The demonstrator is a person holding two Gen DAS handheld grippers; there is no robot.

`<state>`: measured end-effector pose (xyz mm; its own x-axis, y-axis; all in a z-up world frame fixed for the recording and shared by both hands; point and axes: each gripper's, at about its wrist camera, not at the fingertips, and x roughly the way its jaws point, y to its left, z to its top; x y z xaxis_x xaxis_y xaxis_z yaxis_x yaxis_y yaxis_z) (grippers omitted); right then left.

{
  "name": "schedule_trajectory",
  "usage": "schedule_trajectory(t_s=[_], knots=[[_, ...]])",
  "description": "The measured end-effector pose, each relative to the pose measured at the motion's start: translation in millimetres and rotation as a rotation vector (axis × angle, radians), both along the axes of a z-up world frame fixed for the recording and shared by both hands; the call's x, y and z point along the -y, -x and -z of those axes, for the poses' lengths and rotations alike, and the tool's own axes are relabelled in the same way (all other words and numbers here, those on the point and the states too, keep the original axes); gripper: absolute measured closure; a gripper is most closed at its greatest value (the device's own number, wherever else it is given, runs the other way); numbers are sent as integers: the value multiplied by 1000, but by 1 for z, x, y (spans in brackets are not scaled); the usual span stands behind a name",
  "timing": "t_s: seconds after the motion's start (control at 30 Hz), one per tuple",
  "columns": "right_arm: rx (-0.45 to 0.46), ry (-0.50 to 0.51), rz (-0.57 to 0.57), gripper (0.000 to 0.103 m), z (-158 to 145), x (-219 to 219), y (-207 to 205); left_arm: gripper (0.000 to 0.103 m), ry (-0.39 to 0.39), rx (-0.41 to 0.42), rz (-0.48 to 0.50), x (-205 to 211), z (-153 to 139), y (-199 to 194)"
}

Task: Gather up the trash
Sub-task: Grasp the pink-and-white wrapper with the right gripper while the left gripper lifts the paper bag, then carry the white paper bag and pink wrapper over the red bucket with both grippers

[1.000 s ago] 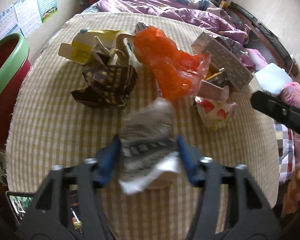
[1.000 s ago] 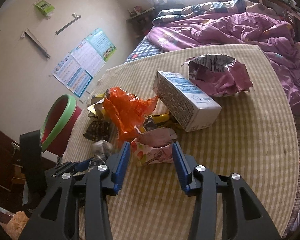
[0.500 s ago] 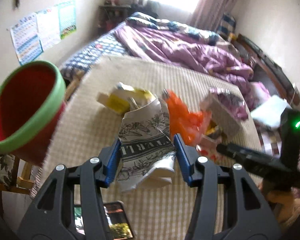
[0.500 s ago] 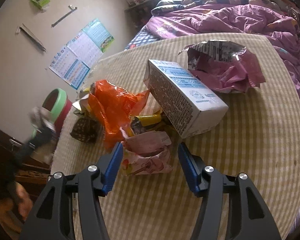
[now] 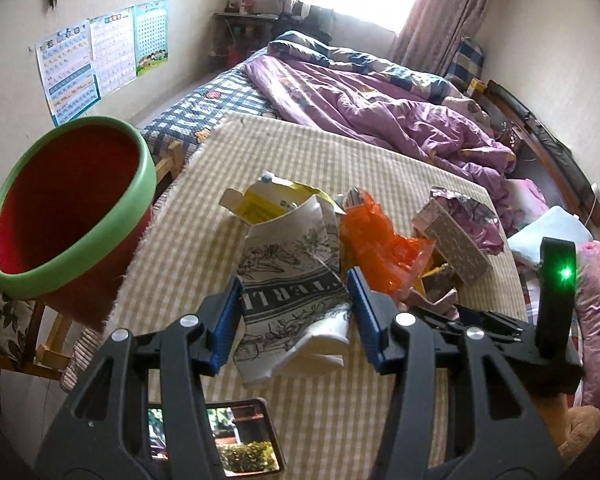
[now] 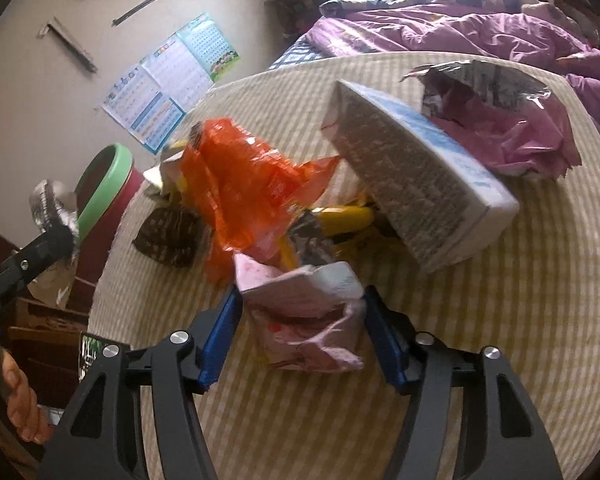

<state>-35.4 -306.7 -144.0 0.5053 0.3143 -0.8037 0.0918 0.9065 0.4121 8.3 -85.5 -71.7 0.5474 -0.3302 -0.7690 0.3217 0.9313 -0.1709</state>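
Note:
My left gripper (image 5: 294, 312) is shut on a crumpled grey-and-white printed wrapper (image 5: 288, 280) and holds it up above the checked tablecloth (image 5: 204, 216). To its left stands the red bin with a green rim (image 5: 148, 184). My right gripper (image 6: 302, 332) is low over the table, its blue fingers (image 6: 224, 332) on either side of a crumpled pink carton (image 6: 300, 300) that lies on the cloth. I see no firm squeeze on it. The right wrist view shows the left gripper (image 6: 56, 232) with its wrapper beside the bin (image 6: 104, 196).
Trash is piled mid-table: an orange plastic bag (image 6: 244, 184), a white box (image 6: 412, 176), a pink foil bag (image 6: 512, 132), a dark brown wrapper (image 6: 168, 236) and a yellow carton (image 5: 268, 204). A phone (image 5: 236, 436) lies at the near edge. A bed with a purple quilt (image 5: 380, 100) lies behind.
The left gripper lifted the wrapper off the table and swung it left, toward the bin. The right gripper came down over the pink carton and its jaws widened.

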Motion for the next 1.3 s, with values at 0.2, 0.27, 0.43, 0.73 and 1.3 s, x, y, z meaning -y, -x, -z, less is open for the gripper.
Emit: schedule_trajectory(t_s=[0.2, 0.27, 0.43, 0.73, 1.3], knots=[[42, 1, -9, 48, -15, -10, 8, 54, -1, -2, 30, 6, 2, 5], [57, 8, -19, 48, -22, -14, 8, 54, 3, -5, 30, 5, 2, 5], [38, 31, -30, 48, -19, -22, 5, 54, 8, -5, 31, 2, 3, 6], [-15, 14, -7, 45, -6, -25, 5, 54, 12, -4, -1, -16, 2, 6], [125, 23, 32, 60, -55, -32, 16, 54, -2, 52, -47, -50, -13, -7]])
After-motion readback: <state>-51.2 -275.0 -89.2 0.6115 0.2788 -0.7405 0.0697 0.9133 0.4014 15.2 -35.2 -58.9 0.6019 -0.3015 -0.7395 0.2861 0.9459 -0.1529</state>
